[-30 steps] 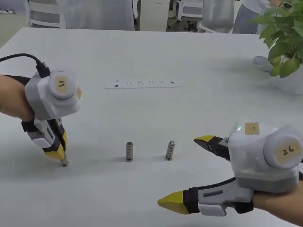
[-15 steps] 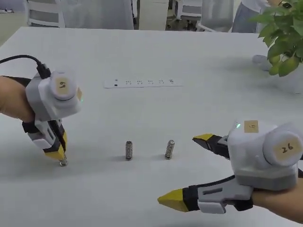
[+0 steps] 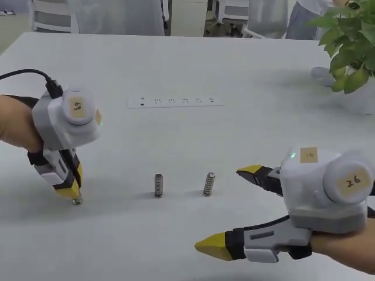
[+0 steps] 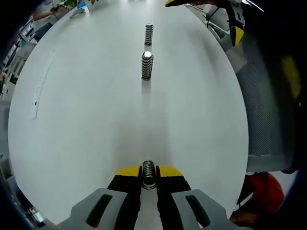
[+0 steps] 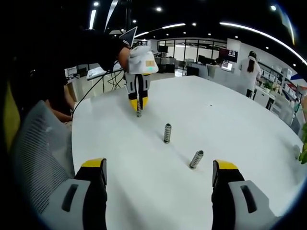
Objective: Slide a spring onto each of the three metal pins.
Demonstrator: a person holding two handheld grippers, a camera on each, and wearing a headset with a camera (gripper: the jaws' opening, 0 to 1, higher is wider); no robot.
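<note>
- Left tool (image 3: 75, 196): we log it at the left side of the table (image 3: 234, 70), pointing steeply down, a person's hand behind it
- Its jaws are clamped on a spring (image 4: 148, 173), which stands upright between the yellow tips with its lower end at the table top
- Right tool (image 3: 220, 209): we place it at the near right, held roughly level above the table, jaws wide apart with nothing between them
- In the right gripper view its jaws point towards the two free springs and the left tool beyond them
- Middle spring (image 3: 158, 185): upright on the table between the two tools, well apart from both; in the left gripper view we see a bright metal end at its top
- Leaning spring (image 3: 208, 184): near the middle spring on its right, apart from it, top tilted to the right; near the right tool's farther tip, not touching
- We count three springs in a rough row across the table
- Power strip (image 3: 174, 102): white, flat, farther back
- Plant (image 3: 348, 41): green leaves, far right
- Cable (image 3: 26, 73): black, plugged into the left tool
</note>
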